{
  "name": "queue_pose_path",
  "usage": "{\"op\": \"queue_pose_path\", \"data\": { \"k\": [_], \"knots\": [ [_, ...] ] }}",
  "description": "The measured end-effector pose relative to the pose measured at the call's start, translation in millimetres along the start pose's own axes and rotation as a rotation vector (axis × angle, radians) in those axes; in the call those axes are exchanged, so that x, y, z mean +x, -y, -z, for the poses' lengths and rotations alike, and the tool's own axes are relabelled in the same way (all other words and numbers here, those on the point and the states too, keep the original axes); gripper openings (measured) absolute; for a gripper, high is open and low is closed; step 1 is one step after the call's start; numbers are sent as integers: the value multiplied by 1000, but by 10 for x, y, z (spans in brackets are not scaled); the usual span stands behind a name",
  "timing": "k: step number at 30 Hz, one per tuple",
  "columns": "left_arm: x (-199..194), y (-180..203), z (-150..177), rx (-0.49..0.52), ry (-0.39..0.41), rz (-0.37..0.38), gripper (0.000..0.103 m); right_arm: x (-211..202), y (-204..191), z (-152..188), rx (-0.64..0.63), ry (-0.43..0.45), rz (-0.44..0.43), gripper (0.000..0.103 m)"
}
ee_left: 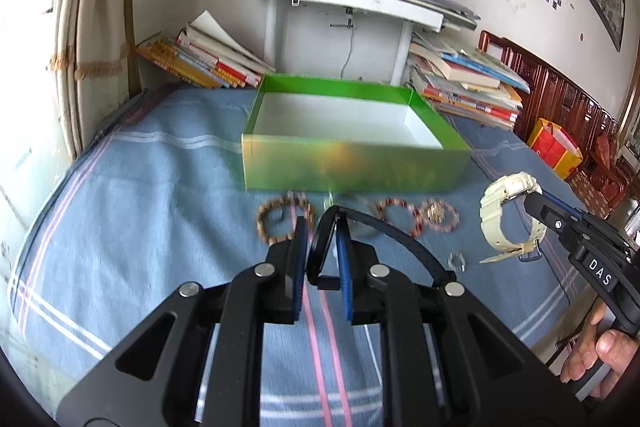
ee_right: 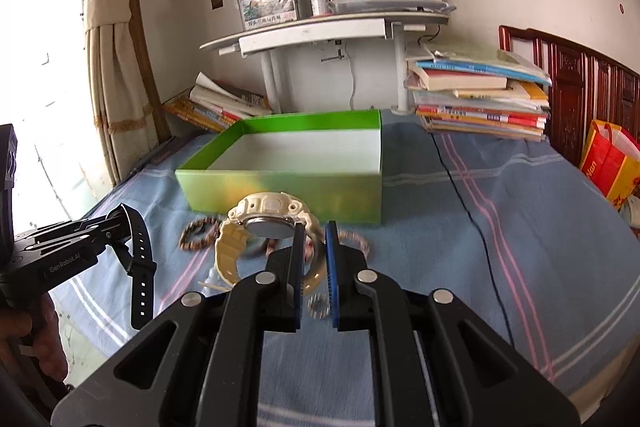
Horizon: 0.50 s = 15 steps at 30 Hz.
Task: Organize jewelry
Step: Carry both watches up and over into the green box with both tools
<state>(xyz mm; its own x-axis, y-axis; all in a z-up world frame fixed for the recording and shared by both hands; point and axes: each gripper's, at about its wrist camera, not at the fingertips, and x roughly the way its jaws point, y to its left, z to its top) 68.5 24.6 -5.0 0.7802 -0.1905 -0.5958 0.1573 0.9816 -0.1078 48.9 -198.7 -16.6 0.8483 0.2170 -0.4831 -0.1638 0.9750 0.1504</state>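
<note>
The left gripper (ee_left: pixel 322 227) is clamped on a black watch (ee_left: pixel 384 227); its strap trails right. The right gripper (ee_right: pixel 314 231) pinches the strap of a cream watch (ee_right: pixel 266 217), face tipped up. Both hang above the blue bedsheet (ee_left: pixel 140 187), near the green box (ee_left: pixel 352 167). Bead bracelets (ee_left: pixel 400 215) lie along the box's front edge. The watches look light, with rigid cases and floppy straps, best held near the case.

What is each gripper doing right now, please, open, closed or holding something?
Left gripper: closed on the black watch.
Right gripper: closed on the cream watch.
</note>
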Motion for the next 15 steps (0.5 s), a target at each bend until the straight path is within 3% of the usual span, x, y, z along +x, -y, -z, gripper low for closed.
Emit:
{"op": "queue_pose_path", "data": {
  "k": [8, 15],
  "knots": [
    [317, 12, -731, 17, 45, 4, 15, 421, 57, -628, -17, 46, 10, 10],
    [1069, -4, -1223, 6, -6, 12, 15, 1051, 85, -977, -15, 13, 11, 10]
  ]
}}
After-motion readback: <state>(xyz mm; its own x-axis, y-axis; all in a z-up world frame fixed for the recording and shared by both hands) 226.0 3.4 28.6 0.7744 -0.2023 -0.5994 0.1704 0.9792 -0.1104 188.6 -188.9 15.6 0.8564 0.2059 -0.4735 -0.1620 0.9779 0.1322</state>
